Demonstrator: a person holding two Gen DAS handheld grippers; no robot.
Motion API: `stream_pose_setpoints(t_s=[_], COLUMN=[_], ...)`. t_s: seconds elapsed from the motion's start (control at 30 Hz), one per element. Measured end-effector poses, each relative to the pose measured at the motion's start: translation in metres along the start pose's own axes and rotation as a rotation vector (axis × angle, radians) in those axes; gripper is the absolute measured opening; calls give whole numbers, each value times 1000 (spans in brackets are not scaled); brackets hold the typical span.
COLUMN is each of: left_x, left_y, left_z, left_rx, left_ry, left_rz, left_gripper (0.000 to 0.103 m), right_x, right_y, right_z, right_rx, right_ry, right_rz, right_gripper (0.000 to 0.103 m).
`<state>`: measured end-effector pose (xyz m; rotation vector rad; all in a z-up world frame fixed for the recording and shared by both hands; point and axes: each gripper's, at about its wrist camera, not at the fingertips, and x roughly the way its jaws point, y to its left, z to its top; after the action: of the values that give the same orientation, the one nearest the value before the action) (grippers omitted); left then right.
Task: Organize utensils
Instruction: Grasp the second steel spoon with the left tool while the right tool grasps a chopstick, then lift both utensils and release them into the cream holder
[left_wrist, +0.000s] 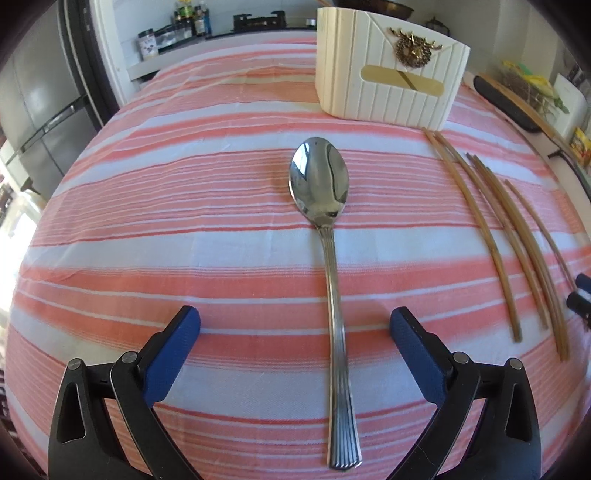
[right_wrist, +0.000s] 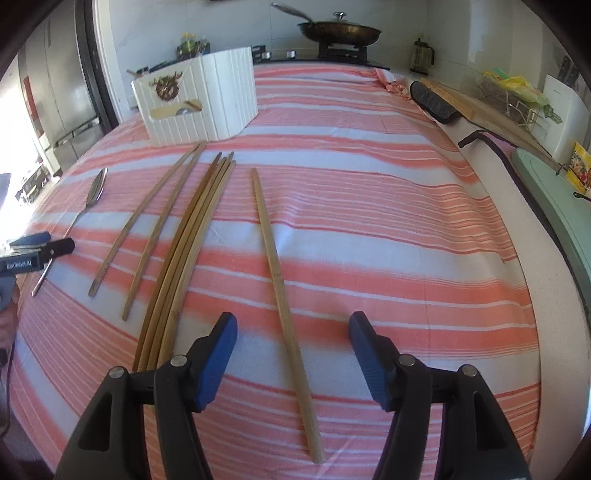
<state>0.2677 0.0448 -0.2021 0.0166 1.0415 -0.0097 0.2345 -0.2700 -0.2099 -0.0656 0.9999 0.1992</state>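
Striped cloth (left_wrist: 147, 258) covers the surface; the left gripper (left_wrist: 295, 325) hangs wide open astride the spoon (left_wrist: 325, 229) handle; the right gripper (right_wrist: 293, 326), equally spread and empty, straddles a lone chopstick (right_wrist: 280, 291) near the white holder (right_wrist: 207, 107)

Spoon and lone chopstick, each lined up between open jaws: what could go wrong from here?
1. The spoon lies flat on soft striped cloth; the left gripper may pinch fabric with the thin handle.
2. The single chopstick is thin and slightly angled between the fingers of the right gripper; it may roll or pivot on closing.
3. The bundled chopsticks lie close to the left finger and may get nudged.
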Motion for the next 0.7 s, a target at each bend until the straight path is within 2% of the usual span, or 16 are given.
stream_pose_setpoints(t_s=[0.13, 0.27, 0.4, 0.53, 0.57, 0.6, 0.63, 0.67, 0.7], left_x=[-5, 6, 26, 37, 40, 41, 41, 40, 38], left_y=[11, 8, -5, -14, -15, -15, -15, -16, -17], left_z=[5, 23, 42, 62, 66, 70, 75, 79, 81], left_rx=[31, 35, 76, 64, 56, 37, 20, 21, 26], left_ry=[35, 82, 103, 121, 127, 132, 130, 122, 112], left_rz=[-17, -44, 17, 30, 21, -5, -18, -15, -26], left_gripper=[102, 102, 103, 103, 100, 89, 86, 70, 43], right_x=[-6, 0, 16, 41, 48, 55, 60, 66, 72], right_y=[-11, -25, -24, -4, 3, 10, 15, 20, 23], right_z=[-2, 8, 33, 66, 75, 85, 94, 103, 112], right_rx=[-36, -58, -72, -125, -147, -171, -186, -188, -177], right_ry=[118, 186, 263, 275, 267, 248, 222, 206, 198], right_rz=[43, 71, 62, 48, 38, 27, 19, 30, 43], right_gripper=[64, 64, 64, 62, 60, 58, 45, 26, 19])
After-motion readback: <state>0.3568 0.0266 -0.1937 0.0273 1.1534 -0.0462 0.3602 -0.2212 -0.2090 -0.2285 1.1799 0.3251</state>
